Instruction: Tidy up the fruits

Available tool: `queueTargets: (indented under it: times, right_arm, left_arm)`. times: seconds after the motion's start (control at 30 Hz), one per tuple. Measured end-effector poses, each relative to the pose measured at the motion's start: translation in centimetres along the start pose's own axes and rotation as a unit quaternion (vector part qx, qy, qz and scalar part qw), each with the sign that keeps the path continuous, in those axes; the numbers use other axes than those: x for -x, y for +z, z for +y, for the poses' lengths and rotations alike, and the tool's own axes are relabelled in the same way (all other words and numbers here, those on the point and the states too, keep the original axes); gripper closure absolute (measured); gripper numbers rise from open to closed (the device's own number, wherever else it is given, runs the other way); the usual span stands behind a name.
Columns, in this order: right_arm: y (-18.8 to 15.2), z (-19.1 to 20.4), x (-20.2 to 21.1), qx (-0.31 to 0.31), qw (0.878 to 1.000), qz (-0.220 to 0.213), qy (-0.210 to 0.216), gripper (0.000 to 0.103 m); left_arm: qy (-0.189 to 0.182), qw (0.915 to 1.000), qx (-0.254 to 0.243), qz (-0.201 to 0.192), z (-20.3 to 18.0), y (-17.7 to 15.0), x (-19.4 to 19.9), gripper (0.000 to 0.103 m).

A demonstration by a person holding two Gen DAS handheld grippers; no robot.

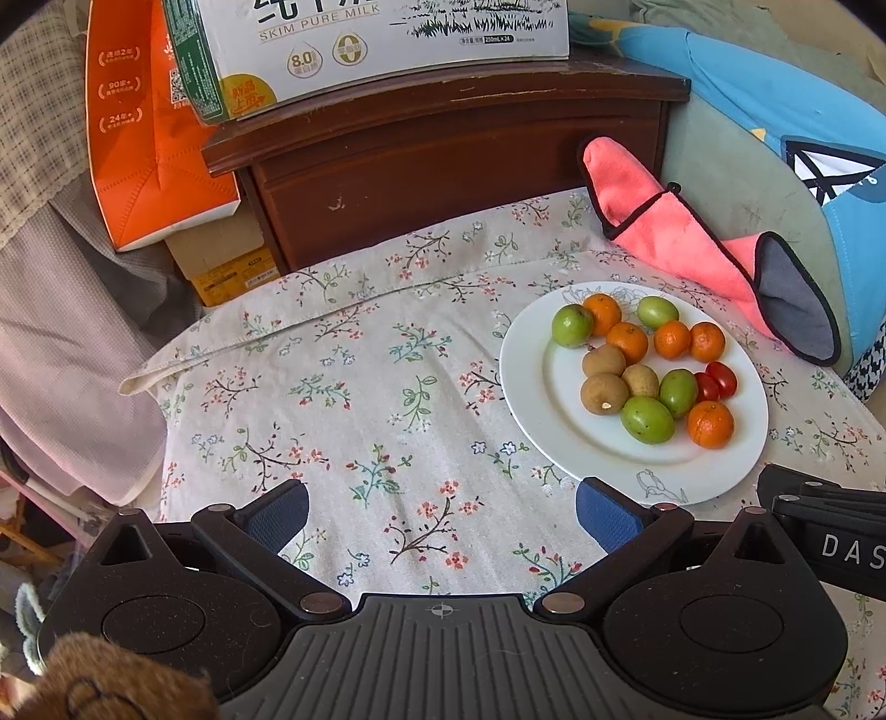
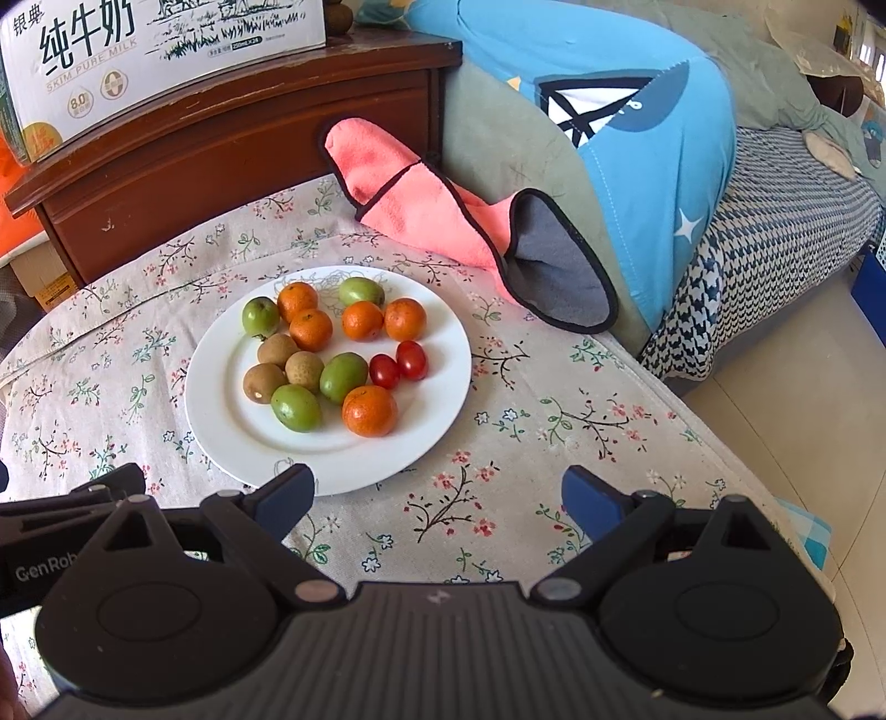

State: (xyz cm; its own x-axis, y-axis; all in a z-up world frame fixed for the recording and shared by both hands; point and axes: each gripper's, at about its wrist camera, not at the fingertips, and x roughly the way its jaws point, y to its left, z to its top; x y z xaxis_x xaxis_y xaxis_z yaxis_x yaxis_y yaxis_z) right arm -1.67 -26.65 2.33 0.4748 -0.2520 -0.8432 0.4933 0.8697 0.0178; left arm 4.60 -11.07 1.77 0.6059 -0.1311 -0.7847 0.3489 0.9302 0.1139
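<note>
Both grippers are spread wide with nothing in them: left gripper (image 1: 443, 518) over bare floral tablecloth (image 1: 343, 387), right gripper (image 2: 437, 498) just off the near rim of the plate (image 2: 232, 437). The fruit all sits on that smooth white round plate on the worktop: bumpy-skinned mandarins (image 2: 370, 410), glossy green jujubes (image 2: 296, 407), matte brown longans (image 2: 264, 382) and two shiny cherry tomatoes (image 2: 412, 360). A fuzzy pink cloth (image 2: 421, 213) with black edging lies behind it. The carton (image 1: 387, 44) on the scuffed wooden nightstand (image 1: 443, 160) reads "SKIM PURE MILK", "250mL×24". Only the left view shows the orange paper bag (image 1: 144, 138); only the right shows the houndstooth blanket (image 2: 775, 266) and "GenRob" lettering
</note>
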Motion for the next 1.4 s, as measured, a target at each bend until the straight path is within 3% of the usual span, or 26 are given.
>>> queueTargets:
  times: [0.93, 1.4]
  right_arm:
    - [-0.5, 0.7, 0.1, 0.027, 1.0, -0.008, 0.004, 0.007]
    - [-1.5, 0.8, 0.7, 0.023, 0.999, -0.024, 0.035, 0.007]
  left_arm:
    - [0.016, 0.9999, 0.001, 0.003, 0.5, -0.7, 0.2, 0.0]
    - [0.0, 0.9998, 0.02, 0.002, 2.0, -1.4, 1.1, 0.0]
